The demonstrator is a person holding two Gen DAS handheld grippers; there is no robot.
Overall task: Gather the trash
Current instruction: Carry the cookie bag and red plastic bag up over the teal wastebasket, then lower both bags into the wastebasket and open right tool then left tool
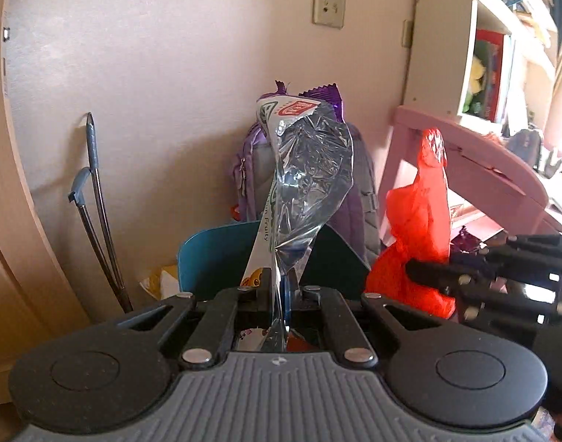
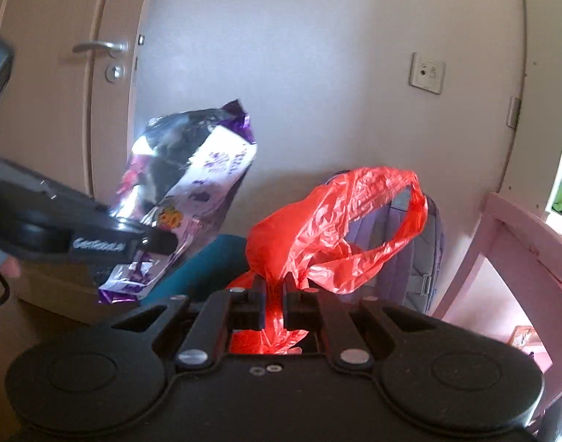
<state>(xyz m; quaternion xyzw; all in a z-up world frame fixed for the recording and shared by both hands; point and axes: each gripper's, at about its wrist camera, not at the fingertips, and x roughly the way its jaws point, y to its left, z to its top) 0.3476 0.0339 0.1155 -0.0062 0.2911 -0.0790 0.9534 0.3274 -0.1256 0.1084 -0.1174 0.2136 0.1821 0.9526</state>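
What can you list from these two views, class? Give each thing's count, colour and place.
snack wrapper: one, silver and purple, held up in the left gripper
plastic bag: one, red, clamped in the right gripper
bin: one, teal, below the wrapper
backpack: one, purple-grey, against the wall
desk: one, pink, right
door: one, beige, left
left gripper: black, jaws shut
right gripper: black, jaws shut

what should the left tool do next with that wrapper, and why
Probably carry it forward and down over the teal bin, then open. The left tool is shut on the foil snack wrapper, held up in the air, and the bin sits just ahead below it. The right tool is shut on the red plastic bag.
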